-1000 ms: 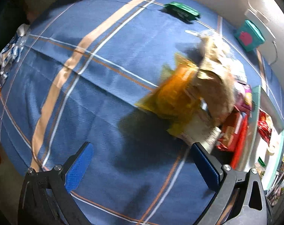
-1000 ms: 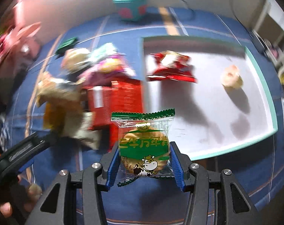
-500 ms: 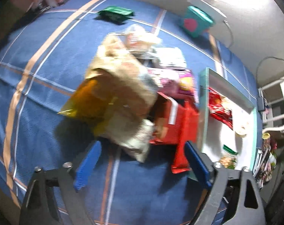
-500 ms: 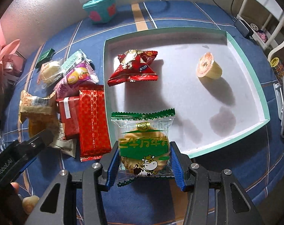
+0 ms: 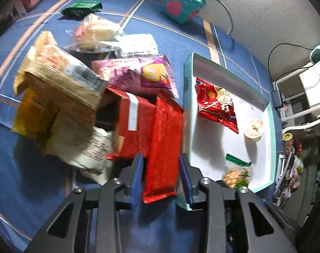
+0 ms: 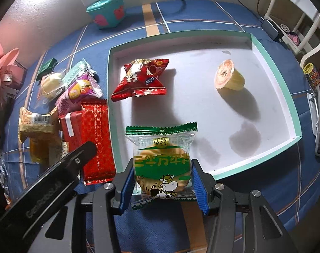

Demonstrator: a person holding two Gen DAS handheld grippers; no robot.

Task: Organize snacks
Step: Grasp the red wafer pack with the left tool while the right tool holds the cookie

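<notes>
Left tool (image 5: pixel 160 177) closing around long red foil packet (image 5: pixel 163 145) on tabletop (image 5: pixel 33 179), just beside tray (image 5: pixel 271 139); pads not yet pressing. Packet probably light, slippery, crinkly: take across narrow width. Right tool (image 6: pixel 162 181) holds green-white biscuit packet (image 6: pixel 162 162) over tray edge; contents likely fragile.

Trays (image 6: pixel 274 67): one, centre of the frame
Snacks inside the tray: two, a red packet (image 6: pixel 141 80) and a jelly cup (image 6: pixel 229 78)
Snacks piled left of the tray: about eight
Green biscuit packets (image 6: pixel 162 164) in jaws: one
Teal boxes (image 6: pixel 106 13): one, upper left
</notes>
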